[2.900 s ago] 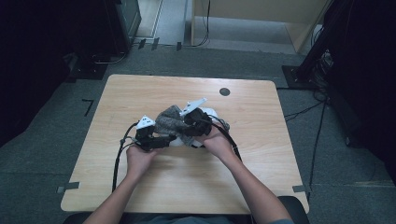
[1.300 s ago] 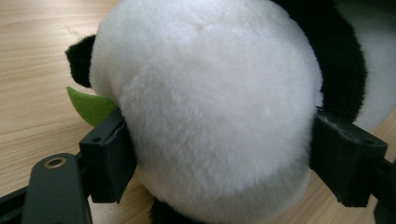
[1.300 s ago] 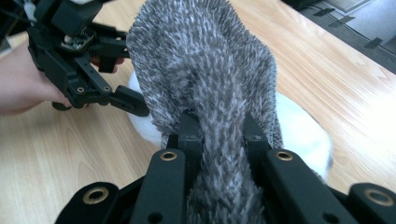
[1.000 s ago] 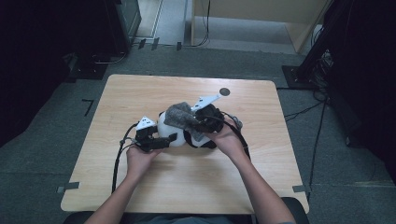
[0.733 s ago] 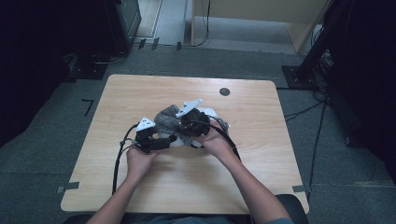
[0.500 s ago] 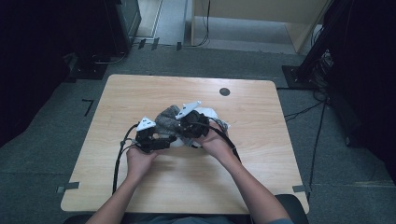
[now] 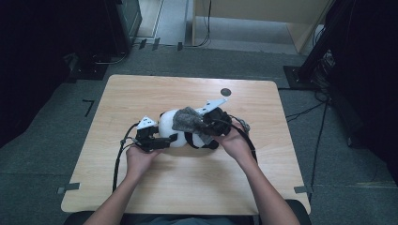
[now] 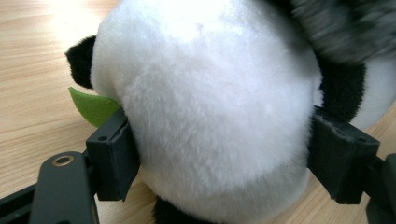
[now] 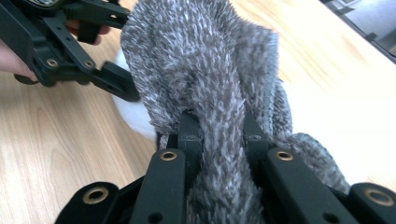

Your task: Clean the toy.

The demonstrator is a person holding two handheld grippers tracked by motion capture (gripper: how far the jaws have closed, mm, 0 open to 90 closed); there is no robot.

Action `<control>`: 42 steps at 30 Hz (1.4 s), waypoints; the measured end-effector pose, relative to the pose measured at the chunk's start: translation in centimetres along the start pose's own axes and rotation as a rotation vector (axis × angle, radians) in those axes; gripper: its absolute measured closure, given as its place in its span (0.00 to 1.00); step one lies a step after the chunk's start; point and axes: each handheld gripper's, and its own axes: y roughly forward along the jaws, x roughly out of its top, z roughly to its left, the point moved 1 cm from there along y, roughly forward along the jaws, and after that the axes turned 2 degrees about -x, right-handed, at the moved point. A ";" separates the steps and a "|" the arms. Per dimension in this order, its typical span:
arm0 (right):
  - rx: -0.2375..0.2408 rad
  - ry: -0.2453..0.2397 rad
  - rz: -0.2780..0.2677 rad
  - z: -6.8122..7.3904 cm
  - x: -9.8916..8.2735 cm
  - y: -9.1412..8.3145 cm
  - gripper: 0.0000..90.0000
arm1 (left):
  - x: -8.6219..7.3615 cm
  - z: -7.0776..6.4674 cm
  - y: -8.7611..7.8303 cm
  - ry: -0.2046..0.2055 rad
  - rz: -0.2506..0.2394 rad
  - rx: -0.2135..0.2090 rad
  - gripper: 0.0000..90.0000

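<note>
My right gripper [image 7: 202, 125] has carried the grey cloth [image 7: 187, 119] back right, clenched on it; left gripper [image 7: 170, 138] clamps the panda [image 7: 174, 133], jaws just tightened.

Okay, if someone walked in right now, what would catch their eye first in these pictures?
Probably the plush panda at the middle of the wooden table, its white body squeezed between the left tongs. Next, the fuzzy grey cloth that the right tongs pinch and hold on top of the panda.
</note>
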 end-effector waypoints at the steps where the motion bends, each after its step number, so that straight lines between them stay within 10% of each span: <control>1: -0.008 0.010 -0.003 -0.3 -0.3 -0.4 0.85 | 0.0 0.0 0.0 0.000 0.000 -0.001 0.22; 18: -0.060 0.144 -0.066 -3.3 -3.1 -3.5 0.85 | 0.0 0.3 0.1 -0.006 0.009 -0.017 0.22; 27: -0.174 0.246 -0.095 -6.1 -5.1 -5.8 0.85 | 0.0 0.2 0.0 -0.003 0.012 -0.012 0.22; 32: -0.165 0.316 -0.084 -6.9 -6.5 -5.2 0.85 | 0.0 0.2 0.1 -0.003 0.009 -0.012 0.22; 42: -0.119 0.301 -0.035 -6.0 -6.9 -1.5 0.85 | 0.0 0.2 0.1 0.001 0.010 -0.009 0.22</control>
